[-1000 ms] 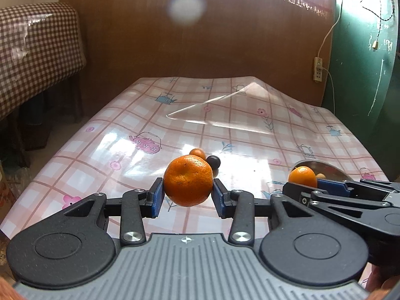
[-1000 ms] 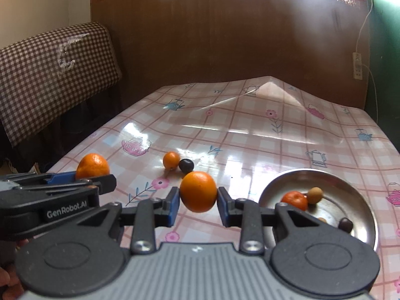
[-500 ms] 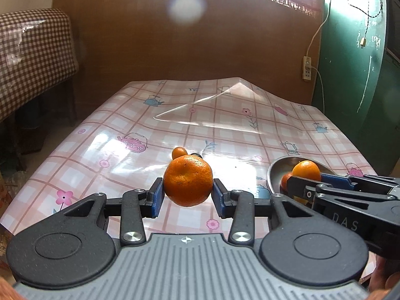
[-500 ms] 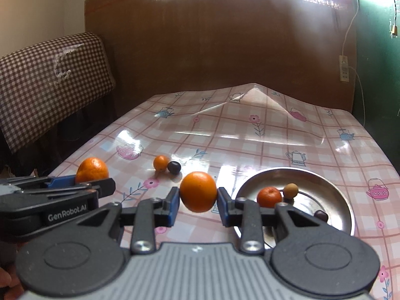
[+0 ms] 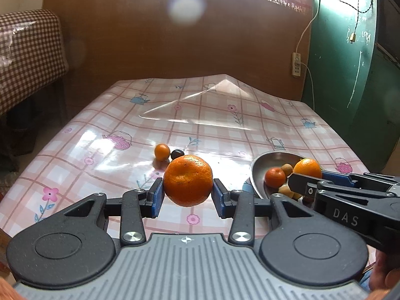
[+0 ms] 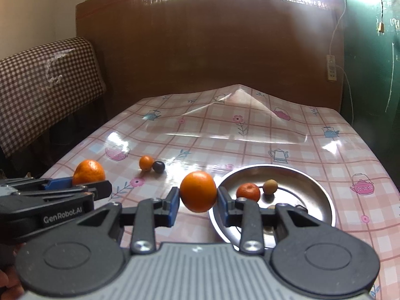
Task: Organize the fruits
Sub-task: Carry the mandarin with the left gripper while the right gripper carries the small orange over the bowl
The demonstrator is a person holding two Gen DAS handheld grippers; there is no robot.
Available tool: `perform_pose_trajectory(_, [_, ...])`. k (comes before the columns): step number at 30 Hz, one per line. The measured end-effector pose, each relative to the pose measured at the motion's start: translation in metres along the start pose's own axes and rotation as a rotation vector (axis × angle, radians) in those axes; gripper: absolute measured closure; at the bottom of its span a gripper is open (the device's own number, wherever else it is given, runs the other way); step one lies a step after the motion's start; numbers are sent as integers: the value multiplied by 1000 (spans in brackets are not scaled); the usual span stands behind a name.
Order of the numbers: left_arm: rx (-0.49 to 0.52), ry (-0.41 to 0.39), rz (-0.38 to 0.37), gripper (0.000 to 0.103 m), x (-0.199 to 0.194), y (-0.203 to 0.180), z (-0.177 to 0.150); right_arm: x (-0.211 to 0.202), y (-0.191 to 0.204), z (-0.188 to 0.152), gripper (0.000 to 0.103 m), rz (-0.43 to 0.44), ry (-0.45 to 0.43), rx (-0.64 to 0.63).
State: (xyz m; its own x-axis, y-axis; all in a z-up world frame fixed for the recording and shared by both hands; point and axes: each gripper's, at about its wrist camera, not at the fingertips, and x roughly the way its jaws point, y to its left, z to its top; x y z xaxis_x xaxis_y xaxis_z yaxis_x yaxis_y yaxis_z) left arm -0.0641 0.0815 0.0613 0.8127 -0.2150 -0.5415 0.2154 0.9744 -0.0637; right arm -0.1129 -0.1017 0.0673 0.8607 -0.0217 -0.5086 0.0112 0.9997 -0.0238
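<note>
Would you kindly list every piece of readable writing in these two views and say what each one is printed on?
"DAS": on the side of the right gripper, seen from the left wrist view.
"GenRobot.AI": on the side of the left gripper, seen from the right wrist view.
White marks on the green door: too blurred to read.

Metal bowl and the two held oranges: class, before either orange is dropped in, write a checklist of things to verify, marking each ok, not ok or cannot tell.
1. Left gripper grips its orange firmly: ok, pads press both sides.
2. Right gripper grips its orange firmly: ok.
3. Right orange is over the metal bowl: cannot tell, it appears at the bowl's near-left rim.
4. Bowl has free room: ok, the small orange fruit and tan fruit leave bare metal.
5. Grippers clear of each other: ok, apart in both views.
6. Loose fruit left on the tablecloth: not ok, a small orange one and a dark one remain.
</note>
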Motion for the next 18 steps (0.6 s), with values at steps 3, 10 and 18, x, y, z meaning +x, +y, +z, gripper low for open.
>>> perform_pose_trajectory(3, [5,5,-9,54,1,-2,0,-1,-4,0,70,-10,-1,4])
perform_pose_trajectory(10, [13,13,-28,54,3,-5,-1,-3,-14,-2,70,-27,0,19])
perform_pose_trajectory(18, [35,21,-37,54,6,-10,-2,-2,-22,-3,70,-39,4,33])
